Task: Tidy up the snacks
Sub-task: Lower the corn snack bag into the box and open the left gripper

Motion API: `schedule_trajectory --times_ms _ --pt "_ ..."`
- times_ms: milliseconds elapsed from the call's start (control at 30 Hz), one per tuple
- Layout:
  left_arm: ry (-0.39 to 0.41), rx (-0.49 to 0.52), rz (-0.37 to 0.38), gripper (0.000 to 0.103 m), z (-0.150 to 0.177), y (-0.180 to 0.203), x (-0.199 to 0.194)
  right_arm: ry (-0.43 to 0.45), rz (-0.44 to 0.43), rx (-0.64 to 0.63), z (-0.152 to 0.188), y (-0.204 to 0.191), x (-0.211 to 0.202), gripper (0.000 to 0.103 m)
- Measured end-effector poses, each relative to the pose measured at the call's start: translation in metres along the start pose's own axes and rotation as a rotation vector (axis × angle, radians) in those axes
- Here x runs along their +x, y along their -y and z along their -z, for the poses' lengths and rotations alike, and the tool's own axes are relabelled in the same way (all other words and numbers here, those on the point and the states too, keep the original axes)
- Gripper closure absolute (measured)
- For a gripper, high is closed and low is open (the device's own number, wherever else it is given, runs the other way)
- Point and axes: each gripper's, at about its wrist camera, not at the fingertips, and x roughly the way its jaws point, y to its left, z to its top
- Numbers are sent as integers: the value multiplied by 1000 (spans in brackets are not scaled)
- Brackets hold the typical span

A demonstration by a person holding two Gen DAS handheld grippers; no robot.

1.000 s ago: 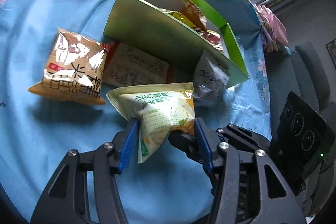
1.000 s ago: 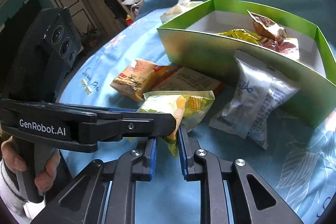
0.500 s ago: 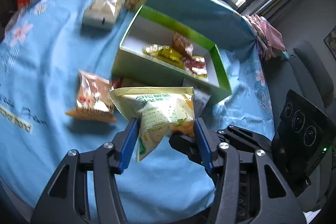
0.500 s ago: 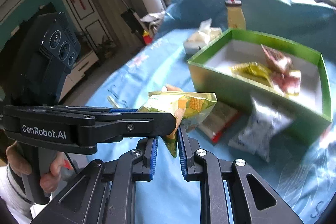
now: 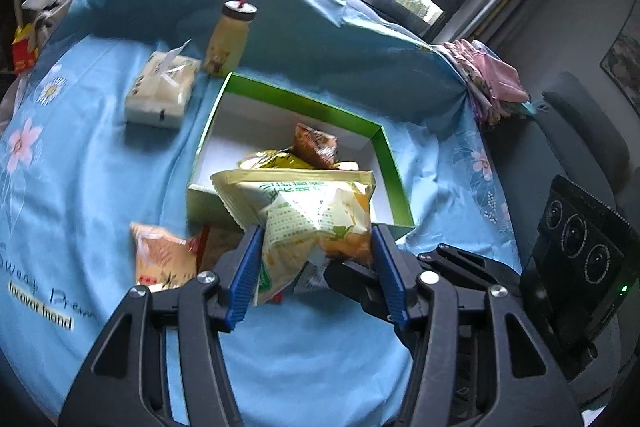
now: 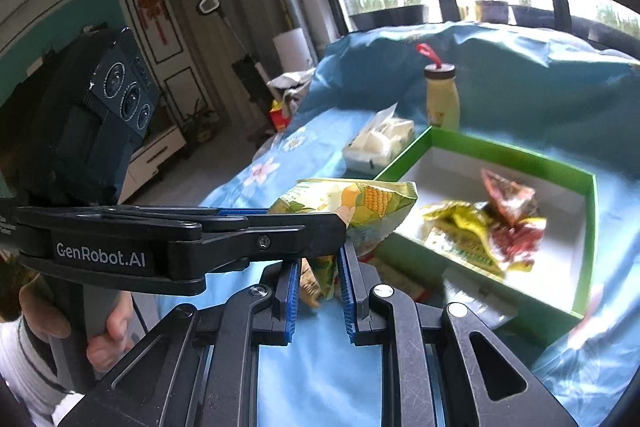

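I hold the corn snack bag (image 5: 308,223) aloft before the green box (image 5: 394,175), both grippers' fingers clamped on it; I should carry it over the near wall, then release together.

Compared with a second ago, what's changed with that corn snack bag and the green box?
The corn snack bag has been lifted off the blue cloth and now hangs in front of the green box, which looks farther below. The left gripper and the right gripper both still hold it. The snacks in the box, the tissue pack and the bottle have not visibly moved.
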Motion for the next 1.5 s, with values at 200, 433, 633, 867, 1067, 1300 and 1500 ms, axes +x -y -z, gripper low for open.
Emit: schedule_trajectory --times_ms 200,433,633,867,1067,1300,1500 --pt "-22 32 41 48 -19 15 23 21 45 15 -7 23 -8 83" --pt "-44 27 118 48 -49 25 52 37 101 30 -26 53 -16 83" --pt "-65 11 151 48 -76 24 79 44 124 54 -43 79 -7 83" --pt "-126 -30 131 48 -85 10 121 -5 125 106 -45 114 23 83" --pt "-172 -59 104 48 -78 -4 149 -71 122 137 -33 132 51 83" --pt "-209 -70 73 48 -74 -15 165 -116 115 158 -22 141 69 83" --pt "-225 -90 68 47 -70 -20 172 -146 132 179 -16 146 77 83"
